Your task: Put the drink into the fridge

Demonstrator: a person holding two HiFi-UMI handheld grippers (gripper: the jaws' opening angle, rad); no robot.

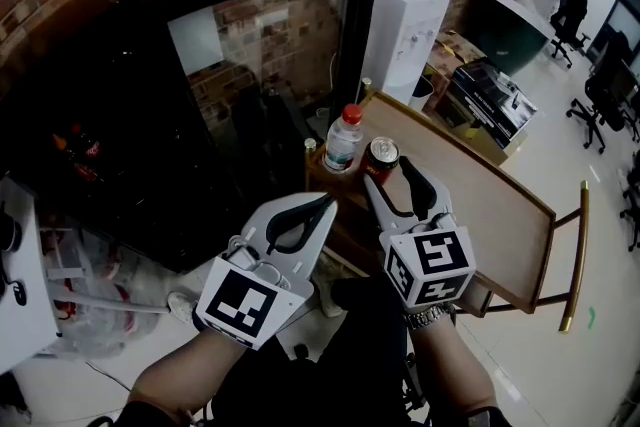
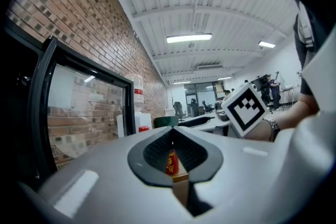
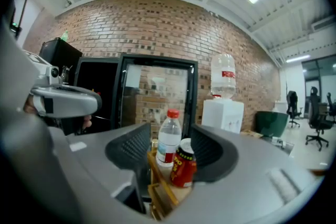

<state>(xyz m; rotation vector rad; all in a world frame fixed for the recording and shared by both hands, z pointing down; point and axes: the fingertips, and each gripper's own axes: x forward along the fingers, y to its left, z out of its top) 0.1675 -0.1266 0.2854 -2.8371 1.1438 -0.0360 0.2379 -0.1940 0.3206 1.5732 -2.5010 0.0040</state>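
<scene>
A clear water bottle [image 1: 343, 140] with a red cap and a red drink can [image 1: 381, 156] stand side by side on the near corner of a wooden table [image 1: 480, 205]. My right gripper [image 1: 390, 177] is open just short of the can. In the right gripper view the bottle [image 3: 168, 144] and can [image 3: 183, 165] show between the spread fingers, untouched. My left gripper [image 1: 326, 205] is shut and empty, left of the right one. Through its small gap the can [image 2: 171, 161] shows. The black fridge [image 1: 100, 115] stands at left, its glass door [image 1: 270, 45] swung open.
A white water dispenser [image 1: 405, 25] stands behind the table against the brick wall. A black box [image 1: 490, 95] sits farther right, with office chairs [image 1: 600, 95] beyond. A plastic bag [image 1: 90, 300] lies on the floor at left beside a white unit [image 1: 20, 265].
</scene>
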